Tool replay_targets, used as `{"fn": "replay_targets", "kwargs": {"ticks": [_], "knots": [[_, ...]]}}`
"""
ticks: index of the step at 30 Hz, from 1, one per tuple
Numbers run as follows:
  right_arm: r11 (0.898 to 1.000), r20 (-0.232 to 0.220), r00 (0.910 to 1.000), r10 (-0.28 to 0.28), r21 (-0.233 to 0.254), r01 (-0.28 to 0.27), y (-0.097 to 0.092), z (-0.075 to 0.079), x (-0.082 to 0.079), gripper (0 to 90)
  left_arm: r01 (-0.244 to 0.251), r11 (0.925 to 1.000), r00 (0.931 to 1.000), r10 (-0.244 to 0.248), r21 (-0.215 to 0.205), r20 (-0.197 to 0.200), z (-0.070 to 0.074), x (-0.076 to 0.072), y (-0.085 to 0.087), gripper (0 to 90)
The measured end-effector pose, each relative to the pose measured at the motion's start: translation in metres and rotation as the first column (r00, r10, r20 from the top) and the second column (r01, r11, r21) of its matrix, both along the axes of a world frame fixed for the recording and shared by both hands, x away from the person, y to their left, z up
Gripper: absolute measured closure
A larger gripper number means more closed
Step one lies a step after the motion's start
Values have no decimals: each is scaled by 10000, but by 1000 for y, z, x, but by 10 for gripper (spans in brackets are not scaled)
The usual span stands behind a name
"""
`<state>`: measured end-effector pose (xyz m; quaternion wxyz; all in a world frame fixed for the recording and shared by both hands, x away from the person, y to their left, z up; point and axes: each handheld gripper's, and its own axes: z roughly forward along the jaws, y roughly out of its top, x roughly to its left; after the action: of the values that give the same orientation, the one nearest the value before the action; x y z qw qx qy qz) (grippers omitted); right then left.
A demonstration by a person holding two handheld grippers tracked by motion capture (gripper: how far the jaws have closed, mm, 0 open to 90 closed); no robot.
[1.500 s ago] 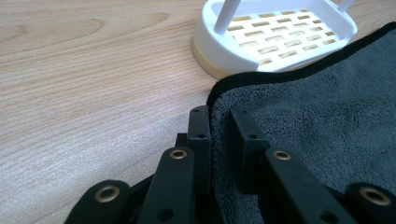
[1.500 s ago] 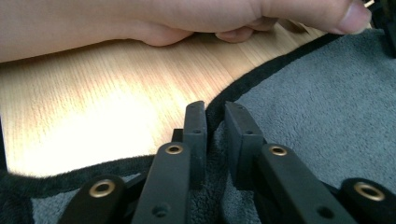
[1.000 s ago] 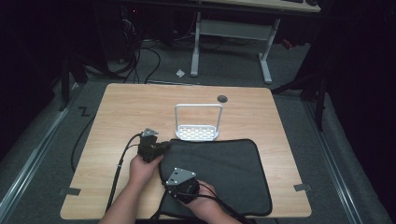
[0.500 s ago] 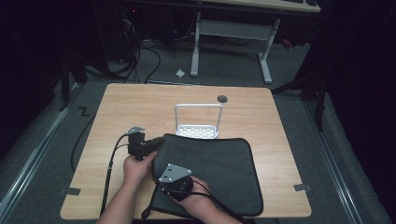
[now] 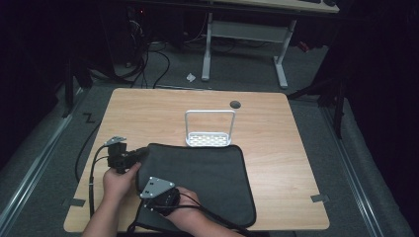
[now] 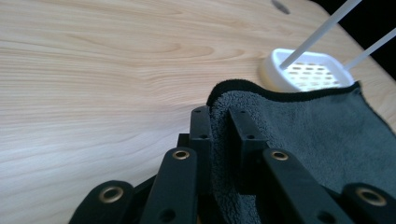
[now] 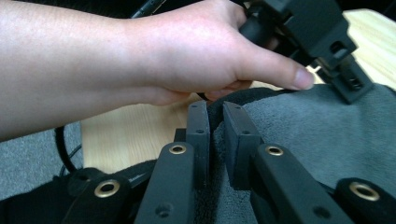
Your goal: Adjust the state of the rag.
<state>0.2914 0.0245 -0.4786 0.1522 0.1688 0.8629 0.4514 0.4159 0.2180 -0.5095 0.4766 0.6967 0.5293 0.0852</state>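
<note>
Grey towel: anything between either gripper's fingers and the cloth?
Nothing visible. The left gripper is shut on the grey towel at its far left corner, and the right gripper is shut on its left edge nearer the person. Cloth sits directly between both pairs of fingers. The white rack stands just beyond the far edge.

A dark grey towel (image 6: 299, 140) with a black hemmed edge is seen between the black jaws of the left gripper (image 6: 219, 122). Beyond those jaws, a white rack (image 6: 306, 70) with a slotted base is seen on the pale, wood-grained table (image 6: 102, 70). The right gripper (image 7: 216, 123) is likewise black, with brass-coloured rivets.
</note>
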Motion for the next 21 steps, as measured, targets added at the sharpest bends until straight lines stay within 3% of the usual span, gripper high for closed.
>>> {"fn": "replay_targets", "kwargs": {"ticks": [5,10,14,21], "knots": [[9998,70,9999,137,111,-138,5,3,-2,820,-121,9998,9999,121,178,-13,9,-3,2,809],[9998,229,9997,-2,189,-2,-11,10,-7,820,6,9999,9999,-8,127,110,19,-3,-23,806],[9989,373,9986,-383,292,372,-39,15,-11,819,-62,9986,9996,48,521,270,25,-1,-53,805],[9902,341,9904,-1341,443,1325,-108,13,-16,819,195,9958,9993,-224,899,310,28,1,-114,801]]}}
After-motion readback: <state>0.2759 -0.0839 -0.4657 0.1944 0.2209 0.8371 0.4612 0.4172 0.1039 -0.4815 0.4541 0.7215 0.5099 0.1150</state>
